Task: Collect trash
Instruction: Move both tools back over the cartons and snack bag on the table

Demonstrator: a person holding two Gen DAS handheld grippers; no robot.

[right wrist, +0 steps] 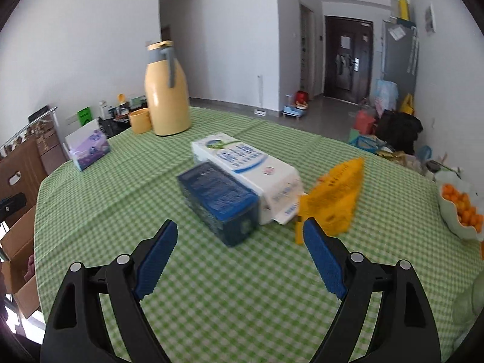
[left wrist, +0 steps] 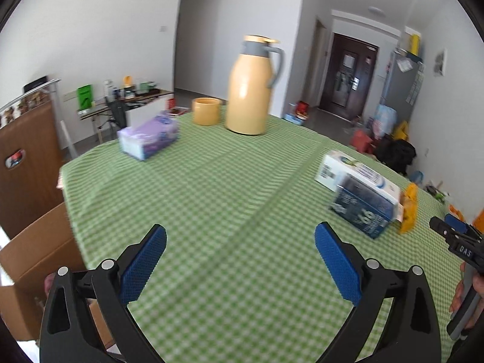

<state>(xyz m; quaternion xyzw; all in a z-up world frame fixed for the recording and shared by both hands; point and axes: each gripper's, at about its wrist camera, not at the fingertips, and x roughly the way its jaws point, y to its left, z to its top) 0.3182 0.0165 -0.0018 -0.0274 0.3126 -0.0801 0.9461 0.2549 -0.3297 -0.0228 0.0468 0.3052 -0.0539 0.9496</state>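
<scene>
On checked cloth (right wrist: 242, 287), 2 cardboard cartons (right wrist: 224, 199) & crinkly yellow wrapper (right wrist: 335, 193); both grippers (left wrist: 240, 260) (right wrist: 240, 257) spread wide, empty.

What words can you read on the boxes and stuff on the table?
"DAS": white letters on the right gripper, seen from the left wrist camera.
White carton: blue print, too blurred to read.
Dark blue box: small print, too blurred to read.
Yellow wrapper: printing, too blurred to read.
Purple tissue box: no readable words.
</scene>
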